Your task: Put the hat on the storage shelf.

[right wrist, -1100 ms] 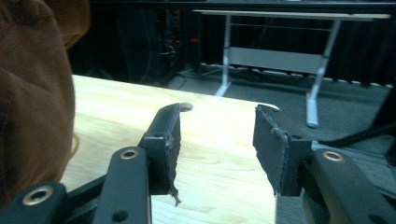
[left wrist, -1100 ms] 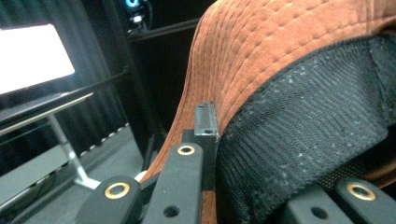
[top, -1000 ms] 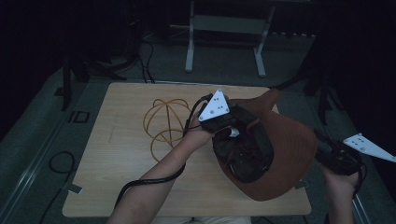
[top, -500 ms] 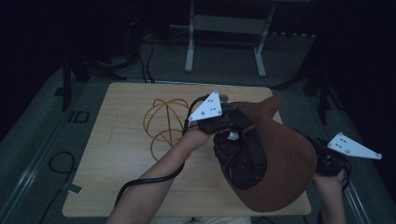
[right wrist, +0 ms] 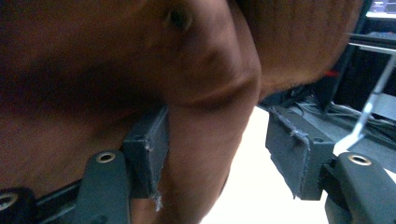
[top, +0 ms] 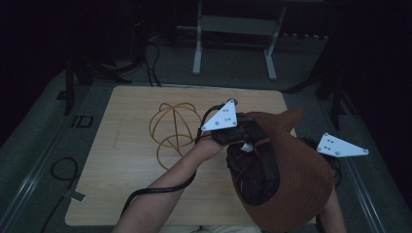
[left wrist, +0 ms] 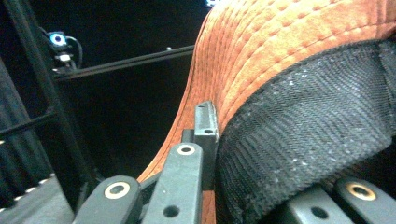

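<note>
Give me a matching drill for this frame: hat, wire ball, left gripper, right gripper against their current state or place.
Things:
1. hat
2. wire ball
3. left gripper
4. right gripper

States:
A. jaws apart, a fold of brown fabric between them
B. lying on the table, untouched
C. clamped on the hat's edge by the black lining
D. brown, held up over the table's right side

Pairs: 1-D, 2-B, 3-C, 4-A

A fixed overhead camera looks forward and down across the tabletop. Two gripper-mounted cameras look along their own jaws, pressed very close against the rust-brown hat, which all three views share.
</note>
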Tool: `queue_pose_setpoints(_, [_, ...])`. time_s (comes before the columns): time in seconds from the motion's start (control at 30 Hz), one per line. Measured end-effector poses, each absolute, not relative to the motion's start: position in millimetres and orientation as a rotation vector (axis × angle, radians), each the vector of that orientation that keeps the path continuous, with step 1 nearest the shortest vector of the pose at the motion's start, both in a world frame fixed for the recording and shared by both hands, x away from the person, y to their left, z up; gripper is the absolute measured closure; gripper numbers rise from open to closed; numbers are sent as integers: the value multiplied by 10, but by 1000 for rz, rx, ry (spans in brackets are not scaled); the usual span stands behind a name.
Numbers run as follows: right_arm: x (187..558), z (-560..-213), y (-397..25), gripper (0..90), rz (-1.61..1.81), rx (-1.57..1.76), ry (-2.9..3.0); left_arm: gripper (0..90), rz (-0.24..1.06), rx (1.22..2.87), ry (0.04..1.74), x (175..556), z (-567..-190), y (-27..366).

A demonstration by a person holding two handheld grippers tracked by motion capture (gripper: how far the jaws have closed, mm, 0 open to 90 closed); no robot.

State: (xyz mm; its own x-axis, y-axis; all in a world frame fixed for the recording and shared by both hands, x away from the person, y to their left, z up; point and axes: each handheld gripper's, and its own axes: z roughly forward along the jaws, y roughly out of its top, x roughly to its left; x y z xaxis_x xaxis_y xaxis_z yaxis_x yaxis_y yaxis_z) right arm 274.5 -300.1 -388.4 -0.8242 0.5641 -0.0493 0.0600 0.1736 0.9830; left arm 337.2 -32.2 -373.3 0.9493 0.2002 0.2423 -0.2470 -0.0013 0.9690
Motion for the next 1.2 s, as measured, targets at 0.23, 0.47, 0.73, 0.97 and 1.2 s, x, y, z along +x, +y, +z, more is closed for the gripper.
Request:
queue_pose_setpoints(0.23, [2809, -3882, -2869, 409, 1716, 578, 2038, 861, 322, 1539, -33, 3375, -3781, -377])
queue_pose_setpoints(0.47, [2841, -3839, -2798, 576, 1748, 544, 2008, 859, 303, 1521, -12, 3400, -3772, -360])
queue_pose_setpoints(0.73, [2827, -3833, -2784, 867, 1741, 552, 1996, 858, 278, 1531, -12, 3411, -3789, -363])
queue_pose_setpoints(0.97, [2819, -3818, -2801, 875, 1753, 538, 1992, 774, 273, 1542, 7, 3427, -3748, -346])
queue_pose_setpoints(1.2, [2818, -3806, -2909, 877, 1769, 583, 1963, 592, 313, 1609, 83, 3425, -3659, -247])
